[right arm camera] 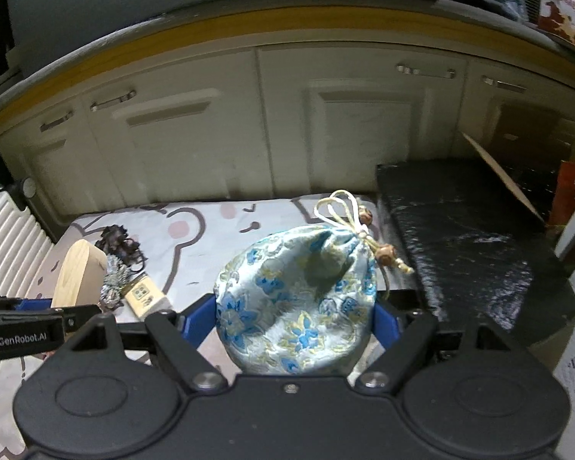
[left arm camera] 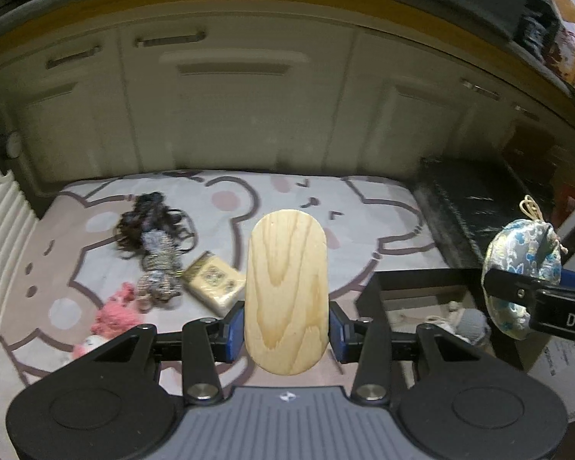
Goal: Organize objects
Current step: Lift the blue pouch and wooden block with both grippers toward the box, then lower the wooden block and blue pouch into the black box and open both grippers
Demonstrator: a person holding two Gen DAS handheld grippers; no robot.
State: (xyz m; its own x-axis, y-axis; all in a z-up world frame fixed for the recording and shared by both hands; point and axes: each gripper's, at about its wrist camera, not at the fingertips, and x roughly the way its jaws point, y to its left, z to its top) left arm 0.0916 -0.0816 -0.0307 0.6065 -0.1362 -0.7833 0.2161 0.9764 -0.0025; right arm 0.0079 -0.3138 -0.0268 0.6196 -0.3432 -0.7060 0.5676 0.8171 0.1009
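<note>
Cream cabinets [left arm camera: 241,115] behind cartoon-bear mat [left arm camera: 364,199]; black bench [right arm camera: 467,237] beside

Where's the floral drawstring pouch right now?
Clamped in the right gripper, the pouch fills the centre of the right wrist view, above the cartoon mat's edge, left of the black slab.

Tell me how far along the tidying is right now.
Nothing looks put away yet. In hand: the left hand-held gripper clamps a wooden oval board; the right hand-held gripper clamps a floral drawstring pouch. Left on the mat: dark hair bundle, small patterned box, pink plush.
</note>
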